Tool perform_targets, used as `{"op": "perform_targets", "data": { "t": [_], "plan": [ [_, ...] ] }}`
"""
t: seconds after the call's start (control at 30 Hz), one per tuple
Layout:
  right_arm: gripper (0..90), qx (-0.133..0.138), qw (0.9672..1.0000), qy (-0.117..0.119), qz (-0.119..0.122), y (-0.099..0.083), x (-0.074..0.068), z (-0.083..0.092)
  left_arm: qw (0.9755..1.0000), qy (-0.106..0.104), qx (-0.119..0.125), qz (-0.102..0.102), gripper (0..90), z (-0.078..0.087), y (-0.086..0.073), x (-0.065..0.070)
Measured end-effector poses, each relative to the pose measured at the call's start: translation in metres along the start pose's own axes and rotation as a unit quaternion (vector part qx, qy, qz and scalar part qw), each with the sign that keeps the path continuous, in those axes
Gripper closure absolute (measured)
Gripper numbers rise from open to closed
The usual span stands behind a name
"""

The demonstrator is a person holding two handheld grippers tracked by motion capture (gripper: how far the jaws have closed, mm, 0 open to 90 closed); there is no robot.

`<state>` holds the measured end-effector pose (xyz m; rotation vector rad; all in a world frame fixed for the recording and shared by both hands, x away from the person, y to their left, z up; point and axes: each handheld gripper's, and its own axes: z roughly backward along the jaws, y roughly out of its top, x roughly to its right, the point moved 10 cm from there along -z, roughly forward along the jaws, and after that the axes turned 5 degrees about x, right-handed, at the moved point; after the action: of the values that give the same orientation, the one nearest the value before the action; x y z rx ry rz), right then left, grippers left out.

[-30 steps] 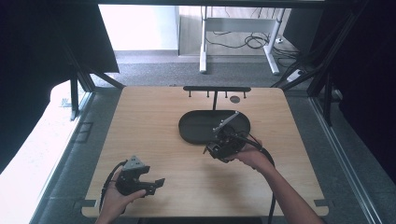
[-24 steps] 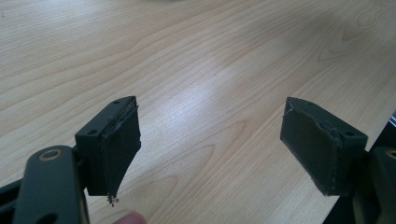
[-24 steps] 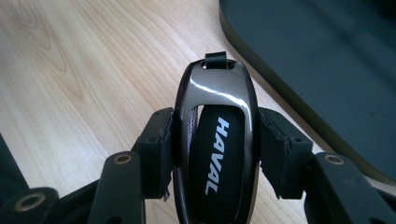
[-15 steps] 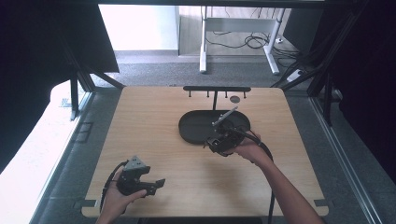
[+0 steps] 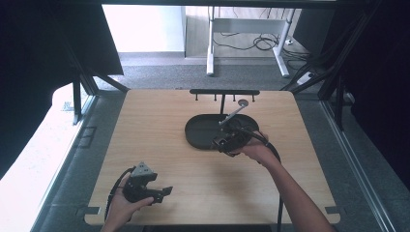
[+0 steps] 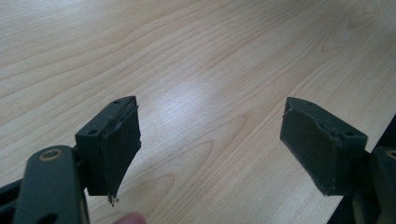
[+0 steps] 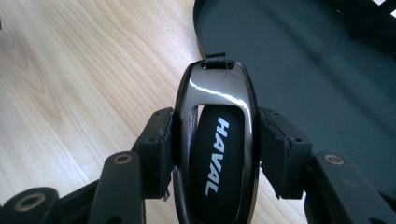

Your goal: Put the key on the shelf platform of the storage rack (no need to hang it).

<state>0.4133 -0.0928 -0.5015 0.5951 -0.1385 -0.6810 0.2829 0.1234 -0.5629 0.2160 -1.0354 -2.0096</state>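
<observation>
A key fob (image 7: pixel 217 140) marked HAVAL is pinched by the right gripper (image 7: pixel 217 154) at the tray's (image 5: pixel 198 137) near edge. The left gripper (image 6: pixel 210 140) is held spread over bare table (image 6: pixel 196 56).

Oval tray (image 5: pixel 200 134) just past table (image 5: pixel 159 121) centre toward 1 o'clock, hook rack (image 5: pixel 224 92) behind it at 12, right gripper (image 5: pixel 227 141) with key fob (image 7: pixel 217 140) over tray's near rim, left gripper (image 5: pixel 162 193) at 7 o'clock by the near edge
</observation>
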Motion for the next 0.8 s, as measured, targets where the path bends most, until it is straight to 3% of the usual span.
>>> {"op": "perform_targets", "data": {
  "t": [0.8],
  "plan": [
    [49.6, -0.005, 0.9999, -0.014, 0.003, 0.012, 0.010, -0.007, 0.9998, -0.005, -0.020, -0.008, 20.4, -0.007, -0.006, 0.002]
  ]
}}
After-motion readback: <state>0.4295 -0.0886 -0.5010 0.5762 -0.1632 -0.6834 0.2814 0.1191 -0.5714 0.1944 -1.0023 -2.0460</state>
